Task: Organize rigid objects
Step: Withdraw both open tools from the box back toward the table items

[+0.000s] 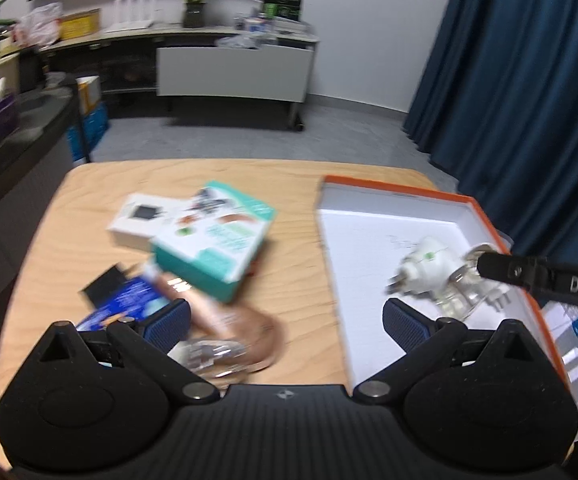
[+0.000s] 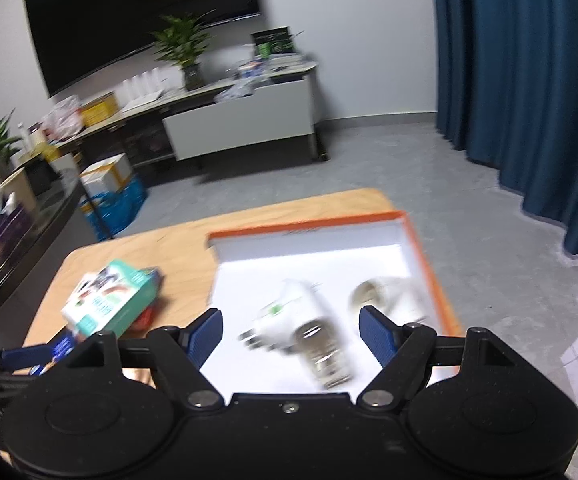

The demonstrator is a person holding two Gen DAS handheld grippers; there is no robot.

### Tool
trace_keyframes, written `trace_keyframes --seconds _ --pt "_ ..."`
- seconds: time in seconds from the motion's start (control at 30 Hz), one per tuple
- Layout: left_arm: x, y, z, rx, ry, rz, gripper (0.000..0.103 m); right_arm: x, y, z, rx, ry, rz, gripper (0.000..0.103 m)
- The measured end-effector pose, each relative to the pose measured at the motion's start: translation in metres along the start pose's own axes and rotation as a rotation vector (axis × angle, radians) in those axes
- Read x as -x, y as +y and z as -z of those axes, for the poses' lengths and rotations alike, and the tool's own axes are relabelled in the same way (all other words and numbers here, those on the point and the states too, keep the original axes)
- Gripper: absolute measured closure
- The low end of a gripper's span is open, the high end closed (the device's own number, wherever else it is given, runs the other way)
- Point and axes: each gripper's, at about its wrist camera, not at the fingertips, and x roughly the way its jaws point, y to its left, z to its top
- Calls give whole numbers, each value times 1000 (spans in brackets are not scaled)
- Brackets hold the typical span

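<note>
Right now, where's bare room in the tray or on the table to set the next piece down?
The orange-rimmed tray is free along its far wall and left side; its near-right part holds the white plug-in device and a second pale piece. The wooden table is bare along its far edge. Its left side is crowded around the teal box.

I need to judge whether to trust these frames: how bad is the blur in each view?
Left wrist view: motion blur smears the teal box and the tube; the plug in the tray is only slightly soft. Right wrist view: everything streaks, plug included.
</note>
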Motion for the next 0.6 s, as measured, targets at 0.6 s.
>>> trace_keyframes --seconds 0.6 --pt "33 128 31 86 10 -169 0 -37 168 94 288 178 -317 14"
